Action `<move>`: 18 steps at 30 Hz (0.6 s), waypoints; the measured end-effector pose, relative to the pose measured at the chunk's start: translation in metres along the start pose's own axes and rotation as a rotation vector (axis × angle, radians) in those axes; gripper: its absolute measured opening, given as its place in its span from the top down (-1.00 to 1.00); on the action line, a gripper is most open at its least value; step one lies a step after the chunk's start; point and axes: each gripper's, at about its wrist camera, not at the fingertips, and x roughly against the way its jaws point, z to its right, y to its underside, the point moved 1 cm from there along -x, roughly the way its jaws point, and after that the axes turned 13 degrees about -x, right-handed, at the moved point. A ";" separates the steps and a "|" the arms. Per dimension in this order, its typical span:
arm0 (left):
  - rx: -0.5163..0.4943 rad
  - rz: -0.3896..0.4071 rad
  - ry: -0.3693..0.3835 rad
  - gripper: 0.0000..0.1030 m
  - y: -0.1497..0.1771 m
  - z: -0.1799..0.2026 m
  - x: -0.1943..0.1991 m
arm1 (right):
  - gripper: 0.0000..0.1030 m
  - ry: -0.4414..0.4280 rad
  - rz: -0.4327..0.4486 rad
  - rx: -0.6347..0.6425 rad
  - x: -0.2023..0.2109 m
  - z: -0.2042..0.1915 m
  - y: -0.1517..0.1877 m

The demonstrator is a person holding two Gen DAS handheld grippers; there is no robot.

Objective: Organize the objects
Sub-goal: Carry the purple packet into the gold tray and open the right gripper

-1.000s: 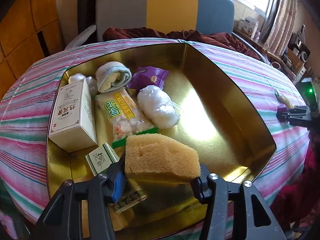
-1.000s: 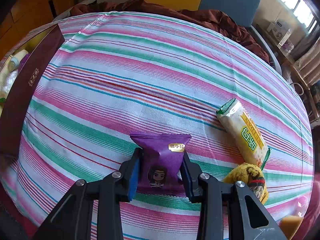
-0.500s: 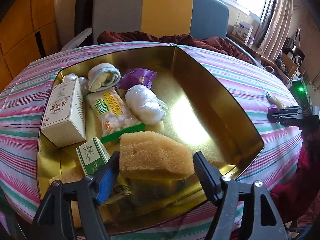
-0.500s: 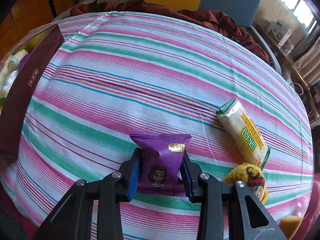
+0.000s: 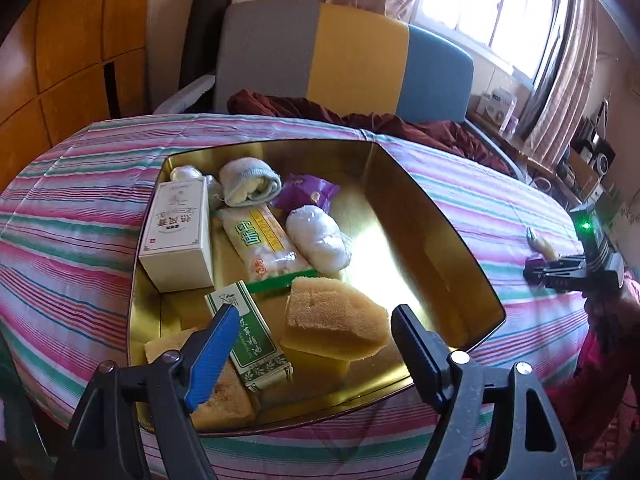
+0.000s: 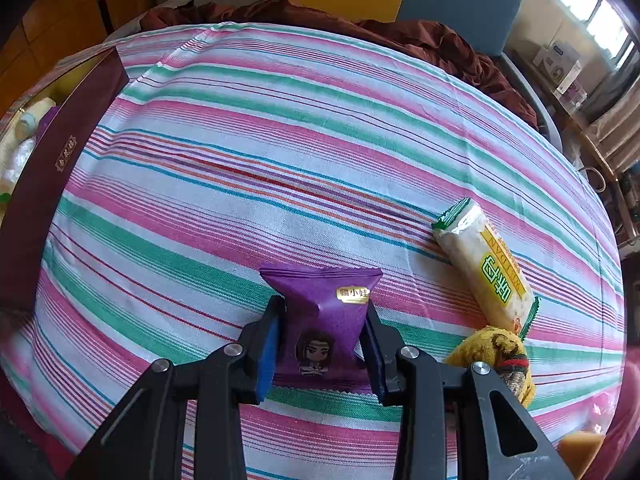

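A striped cloth covers a counter point(image 6: 320, 128) holding a shallow gold tray point(image 5: 436, 248).

The left gripper point(image 5: 312, 344) hovers at the tray's near edge with its jaws wide and nothing between them. A tan sponge point(image 5: 336, 322) lies loose in the tray just beyond the tips.

The right gripper point(image 6: 322, 344) has its jaws closed on the lower half of a purple snack packet point(image 6: 324, 312), which sits on the cloth to the right of the tray, well apart from it.

Risks, as a judgement: the packet is a soft, air-filled pouch, so a hard squeeze could crush what is inside, and a slack one could let the slick film slip out during the carry. The tray's near half is crowded, so a drop there could land on other items. The tray's right wall point(image 6: 60, 160) could catch a low carry.

Counts in the tray:
- One white box point(image 5: 178, 236).
- One small green-and-white box point(image 5: 250, 340).
- One rolled pale cloth point(image 5: 250, 182).
- One purple packet point(image 5: 308, 196).
- One white bundle point(image 5: 320, 238).
- One long wafer pack point(image 5: 262, 242).
- Two sponges, the second point(image 5: 218, 392) at the near left corner.
- A white object behind the white box, too hidden to identify.

Counts on the cloth:
- The held packet.
- One long wafer pack point(image 6: 486, 272).
- One yellow knitted item point(image 6: 500, 354) just near of that pack.
- One tan thing at the near right edge, too cropped to name.
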 end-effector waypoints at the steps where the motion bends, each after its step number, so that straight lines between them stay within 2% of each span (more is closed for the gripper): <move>1: 0.006 0.004 -0.006 -0.54 0.000 -0.001 0.002 | 0.26 0.000 0.000 0.000 0.000 0.000 0.000; 5: 0.053 0.017 -0.015 -0.52 0.002 -0.009 0.006 | 0.28 0.014 0.004 0.008 0.001 -0.002 0.001; 8: 0.096 0.029 -0.020 -0.38 0.007 -0.018 0.011 | 0.29 0.037 0.008 0.016 0.002 -0.006 0.002; 12: 0.154 0.055 -0.030 -0.34 0.011 -0.032 0.018 | 0.32 0.060 -0.025 0.024 0.009 -0.015 -0.001; 15: 0.183 0.089 -0.024 -0.27 0.011 -0.040 0.024 | 0.32 0.041 0.025 0.057 0.036 -0.033 -0.007; 18: 0.191 0.101 -0.025 -0.27 0.011 -0.042 0.026 | 0.32 -0.064 0.101 0.068 0.078 -0.063 -0.015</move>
